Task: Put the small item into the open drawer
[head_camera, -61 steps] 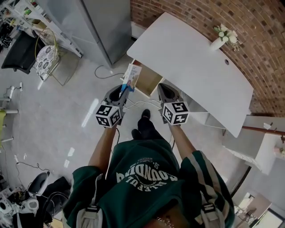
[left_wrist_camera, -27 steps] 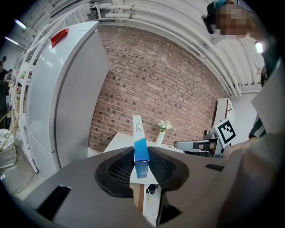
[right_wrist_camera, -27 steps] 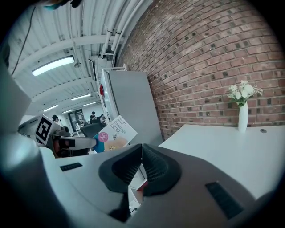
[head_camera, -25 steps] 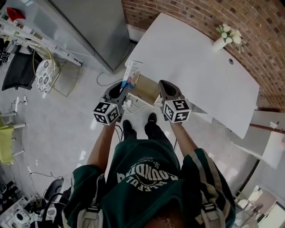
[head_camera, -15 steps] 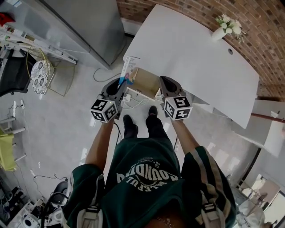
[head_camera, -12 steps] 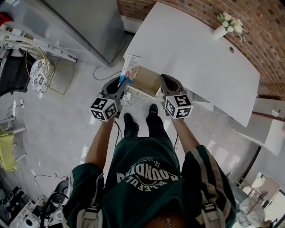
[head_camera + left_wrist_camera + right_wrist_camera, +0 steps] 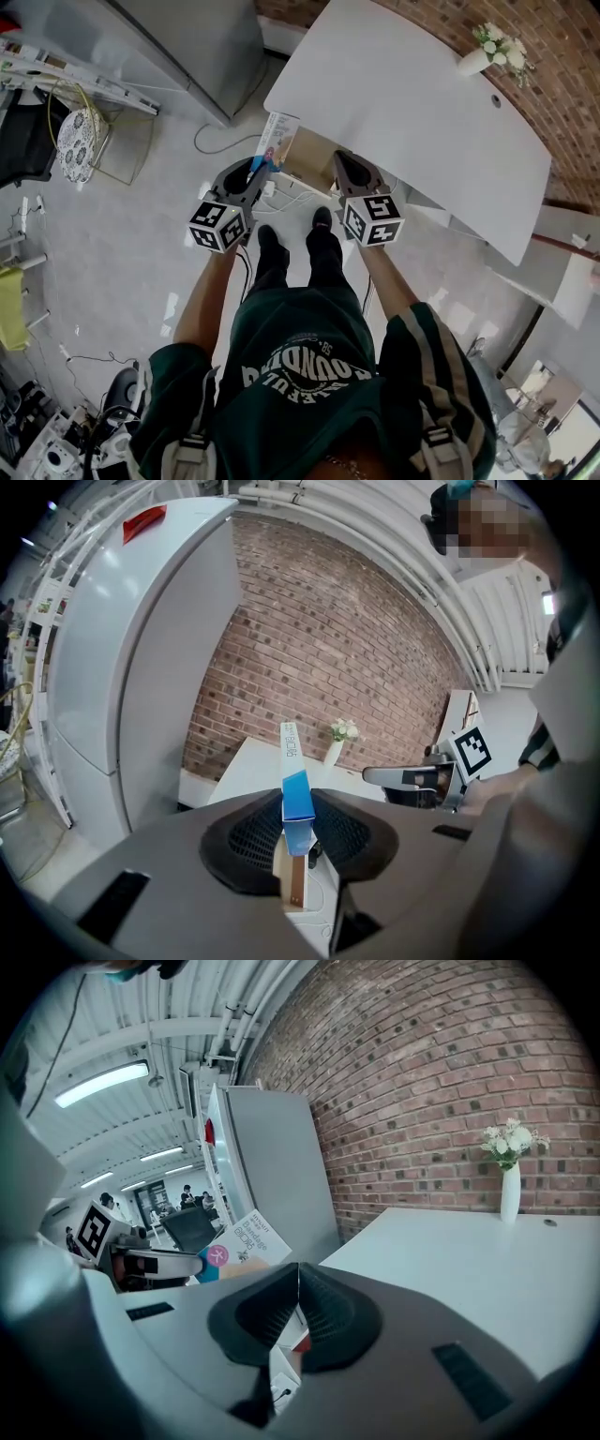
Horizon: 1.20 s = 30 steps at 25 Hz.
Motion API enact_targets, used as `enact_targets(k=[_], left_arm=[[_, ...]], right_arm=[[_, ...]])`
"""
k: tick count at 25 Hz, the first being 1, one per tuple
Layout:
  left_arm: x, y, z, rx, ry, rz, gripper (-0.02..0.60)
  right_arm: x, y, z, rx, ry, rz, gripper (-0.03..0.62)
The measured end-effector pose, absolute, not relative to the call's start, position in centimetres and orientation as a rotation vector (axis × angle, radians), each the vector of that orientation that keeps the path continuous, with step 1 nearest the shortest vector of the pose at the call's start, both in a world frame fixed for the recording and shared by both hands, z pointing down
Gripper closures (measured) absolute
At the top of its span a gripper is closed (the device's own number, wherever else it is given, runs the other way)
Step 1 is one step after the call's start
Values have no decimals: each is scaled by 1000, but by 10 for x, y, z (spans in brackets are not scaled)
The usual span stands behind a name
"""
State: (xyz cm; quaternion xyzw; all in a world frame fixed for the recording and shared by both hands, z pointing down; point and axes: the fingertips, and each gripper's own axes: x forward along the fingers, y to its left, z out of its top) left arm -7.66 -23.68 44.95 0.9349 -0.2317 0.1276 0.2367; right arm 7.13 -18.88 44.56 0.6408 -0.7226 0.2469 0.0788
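The left gripper [image 7: 249, 178] grasps the small box [image 7: 278, 147], long axis in line with the jaws. The open drawer [image 7: 314, 157] lies at 2 o'clock, just beside. The right gripper [image 7: 349, 171] is clenched and empty.

An office-like workspace is indicated by a curved white desk [image 7: 412, 103], red brick wall [image 7: 450, 1072] and long ceiling strip lights [image 7: 98, 1084].

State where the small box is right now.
In the head view the small box is left of centre, clamped in the left gripper, just left of the open drawer at the white table's near edge.
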Motion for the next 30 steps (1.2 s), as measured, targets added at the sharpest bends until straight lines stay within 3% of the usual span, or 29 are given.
enact_targets(k=[30], left_arm=[[-79,-173,575,2439,-655,507,479]], right_arm=[[82,-146,565,1829,-2074,896,569]])
